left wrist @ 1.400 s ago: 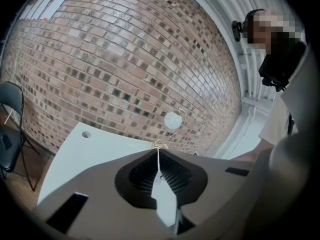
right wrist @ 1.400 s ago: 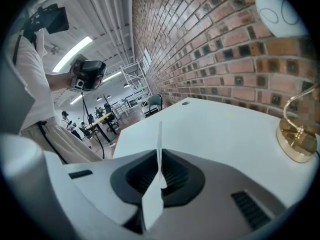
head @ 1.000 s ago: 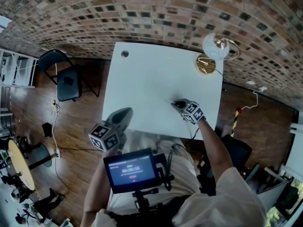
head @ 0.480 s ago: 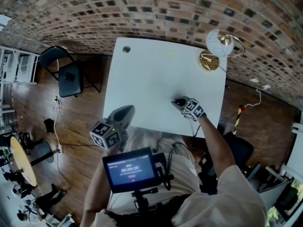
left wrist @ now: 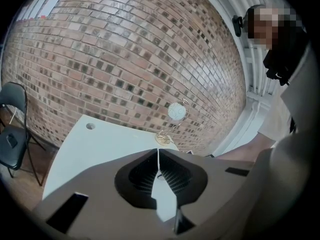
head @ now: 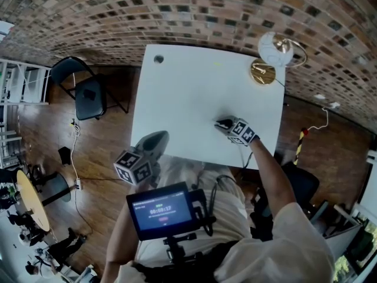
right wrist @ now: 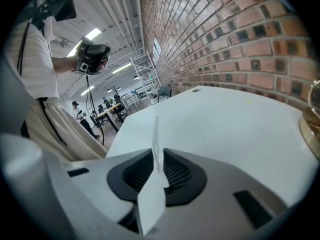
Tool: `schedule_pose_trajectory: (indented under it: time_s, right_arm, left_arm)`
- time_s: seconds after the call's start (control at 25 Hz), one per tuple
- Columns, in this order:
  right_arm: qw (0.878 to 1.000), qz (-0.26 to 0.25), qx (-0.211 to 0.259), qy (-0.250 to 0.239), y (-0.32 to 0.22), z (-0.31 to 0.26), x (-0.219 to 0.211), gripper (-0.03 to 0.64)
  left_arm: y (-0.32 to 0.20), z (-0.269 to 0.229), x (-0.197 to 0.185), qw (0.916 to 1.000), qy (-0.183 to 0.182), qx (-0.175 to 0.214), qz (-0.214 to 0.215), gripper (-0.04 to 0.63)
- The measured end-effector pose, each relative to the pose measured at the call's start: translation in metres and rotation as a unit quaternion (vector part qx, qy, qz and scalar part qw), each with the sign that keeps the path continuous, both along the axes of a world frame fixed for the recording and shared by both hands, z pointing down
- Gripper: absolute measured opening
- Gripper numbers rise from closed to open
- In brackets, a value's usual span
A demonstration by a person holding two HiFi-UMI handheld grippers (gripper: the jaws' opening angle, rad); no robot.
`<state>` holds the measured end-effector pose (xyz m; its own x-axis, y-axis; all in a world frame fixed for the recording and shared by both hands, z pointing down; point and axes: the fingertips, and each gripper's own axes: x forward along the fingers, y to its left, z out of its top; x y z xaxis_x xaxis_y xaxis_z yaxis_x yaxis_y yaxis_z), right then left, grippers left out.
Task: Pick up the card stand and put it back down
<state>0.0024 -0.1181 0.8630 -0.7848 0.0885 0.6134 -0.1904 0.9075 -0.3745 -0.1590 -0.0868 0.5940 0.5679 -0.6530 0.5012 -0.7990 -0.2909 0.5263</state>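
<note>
Now the right tool [head: 222,124] has just been parting its empty jaws; the left tool [head: 156,139] is closed. The card stand [head: 263,73] awaits pickup.

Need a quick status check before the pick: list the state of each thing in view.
card stand: upright at the far right corner of the table, round white card in its clip, untouched.
left gripper: fingers together, empty.
right gripper: fingers have just been opening, slightly apart, nothing between them.
chair: unfolded, unoccupied.
screen: lit.
</note>
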Motion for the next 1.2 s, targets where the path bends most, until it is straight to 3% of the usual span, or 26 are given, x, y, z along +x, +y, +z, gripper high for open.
schedule_pose_trajectory:
  time_s: [0.12,0.28,0.64,0.88,1.2]
  right_arm:
    - [1.000,0.008,0.010,0.015,-0.002,0.005,0.003,0.170]
    - [0.999,0.027,0.025,0.010,-0.009,-0.004,0.004,0.224]
    - [0.991,0.112,0.059,-0.039,-0.026,-0.059,0.022,0.241]
    - [0.976,0.175,0.088,-0.091,-0.029,-0.131,0.032,0.239]
    - [0.946,0.232,0.144,-0.172,-0.030,-0.260,0.040,0.236]
  left_arm:
    - [0.001,0.005,-0.002,1.0000,-0.001,0.001,0.000,0.009]
    - [0.001,0.004,-0.002,1.0000,0.002,0.002,0.002,0.009]
    - [0.000,-0.005,0.011,0.9998,0.010,0.012,0.008,0.009]
    - [0.000,-0.012,0.010,0.9992,0.013,0.036,0.010,0.009]
    - [-0.010,-0.047,0.011,0.9961,0.026,0.085,0.004,0.011]
